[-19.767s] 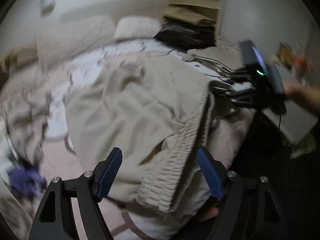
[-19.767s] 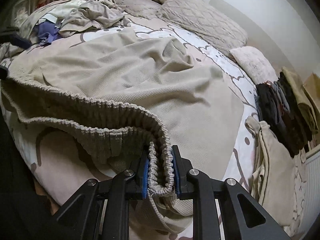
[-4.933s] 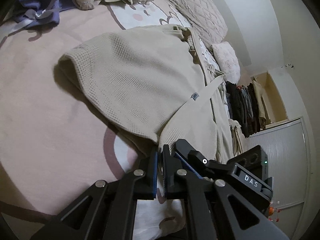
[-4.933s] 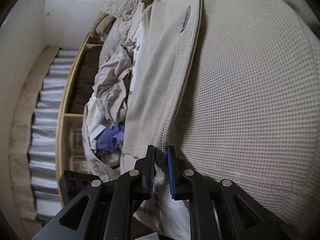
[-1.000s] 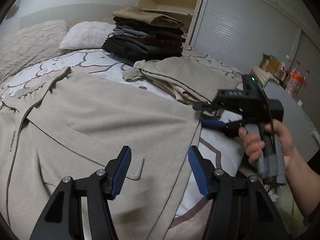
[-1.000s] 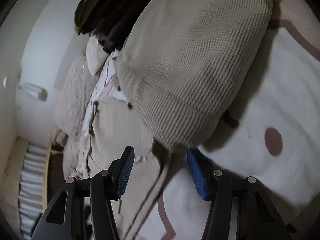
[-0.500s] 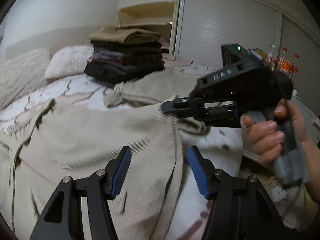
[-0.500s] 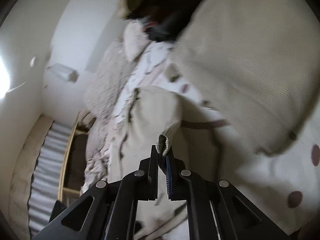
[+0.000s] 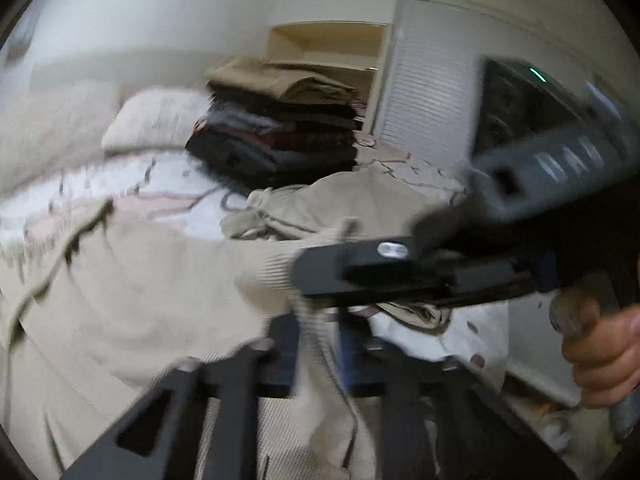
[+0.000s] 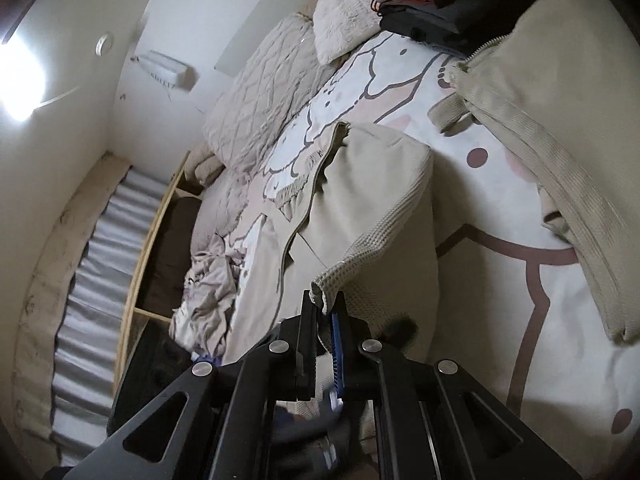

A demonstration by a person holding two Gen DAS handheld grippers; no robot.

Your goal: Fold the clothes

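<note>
A beige waffle-knit garment (image 9: 132,296) lies spread on the bed; it also shows in the right wrist view (image 10: 372,208). My right gripper (image 10: 325,312) is shut on the garment's lifted corner and holds it above the bed. In the left wrist view the right gripper (image 9: 304,276) crosses just in front. My left gripper (image 9: 316,344) is shut on the garment's hem just below that corner. The left wrist view is blurred.
A stack of folded dark clothes (image 9: 276,132) with a tan piece on top stands at the bed's far side. A folded beige garment (image 10: 560,128) lies beside it. Pillows (image 10: 272,80) sit at the headboard. Crumpled clothes (image 10: 208,280) lie at the far edge.
My left gripper has closed on the garment's hem; it was open half a second ago. My right gripper has lifted the pinched corner higher and nearer the left one.
</note>
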